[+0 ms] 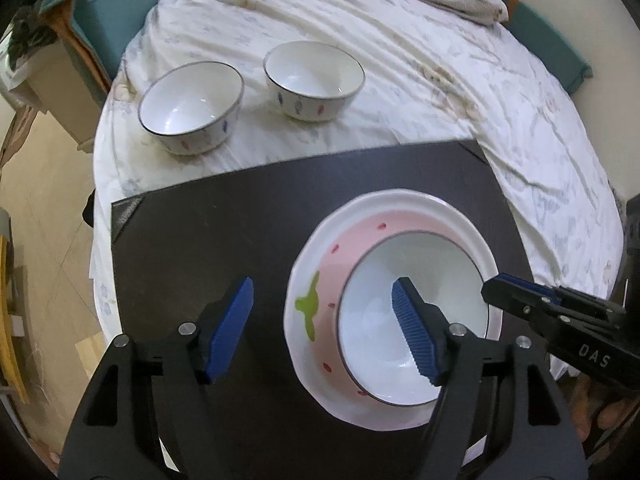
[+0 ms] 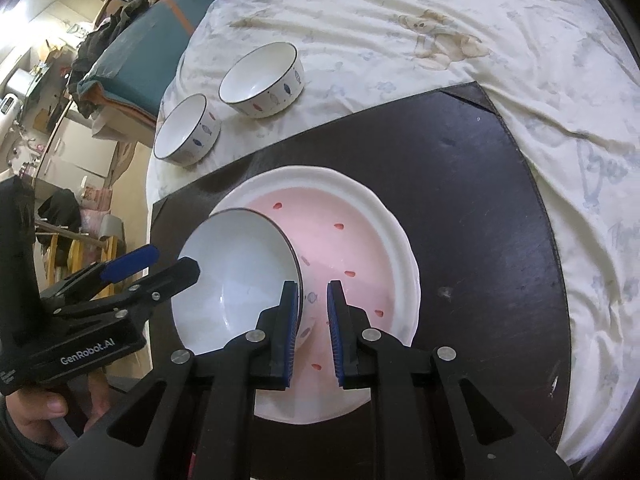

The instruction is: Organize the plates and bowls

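A white bowl with a dark rim leans inside a pink plate that has a white rim and red specks. My right gripper is shut on the bowl's right rim, one pad inside and one outside. My left gripper stands open over the bowl's left rim, one finger above the bowl's inside and the other above the board; neither pad touches it. Two more white bowls with fish marks sit upright on the bedsheet beyond.
The plate rests on a dark board laid on a bed with a pale printed sheet. Teal cushions and room clutter lie past the bed's left edge. A hand holds the left gripper's handle.
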Motion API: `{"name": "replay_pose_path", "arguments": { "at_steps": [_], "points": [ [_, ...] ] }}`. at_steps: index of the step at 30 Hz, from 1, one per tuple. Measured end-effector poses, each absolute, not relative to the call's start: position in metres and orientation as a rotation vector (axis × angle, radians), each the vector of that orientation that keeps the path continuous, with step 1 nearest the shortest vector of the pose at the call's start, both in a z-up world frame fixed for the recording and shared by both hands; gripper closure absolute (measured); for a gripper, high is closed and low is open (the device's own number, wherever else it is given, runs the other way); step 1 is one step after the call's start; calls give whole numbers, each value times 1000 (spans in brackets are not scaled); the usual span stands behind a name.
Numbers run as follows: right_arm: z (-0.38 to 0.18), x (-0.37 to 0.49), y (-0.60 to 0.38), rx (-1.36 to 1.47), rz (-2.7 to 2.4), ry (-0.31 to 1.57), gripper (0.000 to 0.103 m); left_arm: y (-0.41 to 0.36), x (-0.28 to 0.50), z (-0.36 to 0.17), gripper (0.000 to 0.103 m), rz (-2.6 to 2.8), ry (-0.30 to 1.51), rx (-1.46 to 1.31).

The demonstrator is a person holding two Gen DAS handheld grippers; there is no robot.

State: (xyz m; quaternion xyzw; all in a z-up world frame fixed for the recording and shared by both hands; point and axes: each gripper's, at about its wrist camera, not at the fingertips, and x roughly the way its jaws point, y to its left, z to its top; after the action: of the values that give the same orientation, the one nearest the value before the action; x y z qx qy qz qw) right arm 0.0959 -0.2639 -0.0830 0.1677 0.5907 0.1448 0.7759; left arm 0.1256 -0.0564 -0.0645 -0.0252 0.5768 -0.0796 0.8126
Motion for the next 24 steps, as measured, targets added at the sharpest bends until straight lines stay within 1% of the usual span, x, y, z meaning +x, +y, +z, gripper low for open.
{"name": "replay_pose_path", "arguments": {
  "at_steps": [2, 3, 4, 6, 7, 16, 24],
  "points": [
    [-81, 98, -265, 375, 308, 1272, 80, -51, 127, -59, 34, -157, 1212, -70],
    [-81, 99, -266, 381, 305, 1270, 72, -48, 128, -57, 34, -150, 1205, -78],
    [-80, 100, -266, 392, 303, 1266, 54, -45, 130, -55, 34, -143, 1199, -86],
    [-76, 102, -268, 421, 296, 1242, 33, -39, 133, -52, 34, -128, 1188, -103],
    [-74, 103, -267, 426, 293, 1236, 32, -36, 134, -51, 34, -121, 1185, -112],
    [-61, 119, -254, 470, 320, 1219, 32, -11, 149, -44, 34, -76, 1170, -172],
    [-63, 137, -235, 486, 337, 1233, 32, 6, 165, -47, 34, -46, 1185, -188]
  ]
}}
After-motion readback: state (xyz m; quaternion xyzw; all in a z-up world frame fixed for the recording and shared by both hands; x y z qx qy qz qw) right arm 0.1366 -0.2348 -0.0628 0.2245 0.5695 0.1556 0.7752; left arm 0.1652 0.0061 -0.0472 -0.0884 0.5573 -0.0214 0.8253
